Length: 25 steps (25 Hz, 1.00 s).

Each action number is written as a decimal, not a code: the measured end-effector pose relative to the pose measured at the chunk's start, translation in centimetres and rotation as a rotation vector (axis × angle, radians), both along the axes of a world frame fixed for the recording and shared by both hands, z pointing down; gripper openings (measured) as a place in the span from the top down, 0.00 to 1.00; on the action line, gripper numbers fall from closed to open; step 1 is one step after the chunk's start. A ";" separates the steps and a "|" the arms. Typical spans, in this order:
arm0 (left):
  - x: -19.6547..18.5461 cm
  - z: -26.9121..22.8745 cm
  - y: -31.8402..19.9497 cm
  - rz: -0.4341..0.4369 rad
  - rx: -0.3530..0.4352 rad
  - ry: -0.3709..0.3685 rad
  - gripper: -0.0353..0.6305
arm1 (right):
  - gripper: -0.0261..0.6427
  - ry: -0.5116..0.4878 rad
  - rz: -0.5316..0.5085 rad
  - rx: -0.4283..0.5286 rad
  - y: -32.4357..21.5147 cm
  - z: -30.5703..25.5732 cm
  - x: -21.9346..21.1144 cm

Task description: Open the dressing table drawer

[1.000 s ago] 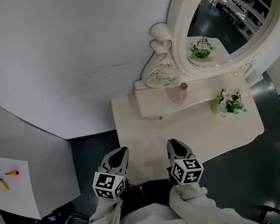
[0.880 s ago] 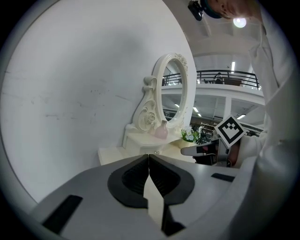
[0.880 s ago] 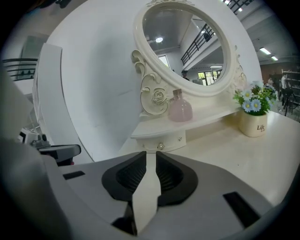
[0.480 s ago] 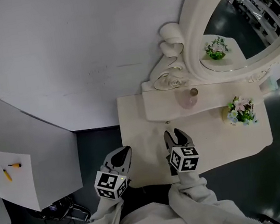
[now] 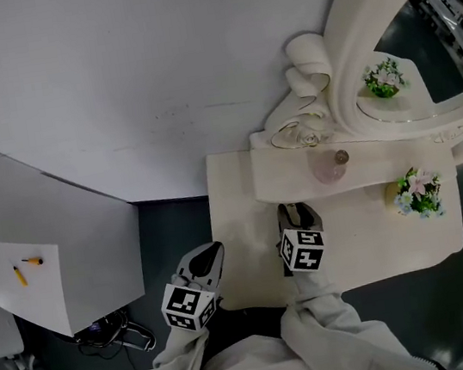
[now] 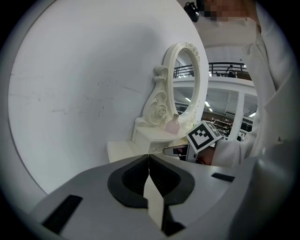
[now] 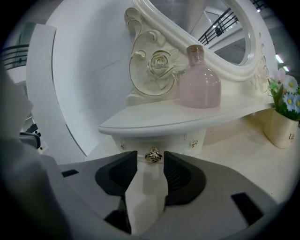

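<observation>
The cream dressing table (image 5: 248, 260) stands against the wall, with a small drawer unit (image 5: 301, 182) under its raised shelf. The drawer front (image 7: 176, 139) carries a gold rose knob (image 7: 153, 155). My right gripper (image 7: 150, 153) is open and its jaws have just been opening; the knob sits between the fingertips and the pads do not press on it. In the head view the right gripper (image 5: 296, 210) reaches to the drawer unit. My left gripper (image 5: 211, 253) hangs at the table's front left corner, shut (image 6: 148, 157) with nothing in it.
A pink bottle (image 7: 200, 82) stands on the shelf above the drawer. A flower pot (image 5: 420, 191) sits at the table's right. The oval mirror (image 5: 439, 7) rises behind. At the left, a grey surface holds a white sheet (image 5: 20, 283) with pens; cables (image 5: 116, 333) lie on the floor.
My right gripper has moved forward and down to the drawer unit, and its jaws have gone from shut to open around the knob. The left gripper has barely moved.
</observation>
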<state>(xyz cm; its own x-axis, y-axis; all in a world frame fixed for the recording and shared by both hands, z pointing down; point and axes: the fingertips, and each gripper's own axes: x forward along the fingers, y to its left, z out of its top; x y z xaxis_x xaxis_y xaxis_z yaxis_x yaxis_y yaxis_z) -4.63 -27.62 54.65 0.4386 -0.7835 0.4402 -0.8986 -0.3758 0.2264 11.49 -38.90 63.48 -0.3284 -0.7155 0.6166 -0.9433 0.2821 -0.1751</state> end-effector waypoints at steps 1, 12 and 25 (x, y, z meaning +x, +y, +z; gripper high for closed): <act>0.0 0.1 0.0 -0.001 -0.004 -0.001 0.92 | 0.69 0.007 0.009 0.006 -0.2 0.0 0.1; 0.2 0.6 -0.5 0.021 -0.017 -0.001 0.92 | 0.79 0.026 0.028 0.017 -0.5 0.1 0.3; 0.0 0.1 -0.3 0.024 0.001 0.010 0.92 | 0.79 0.033 0.030 0.017 0.4 0.2 0.5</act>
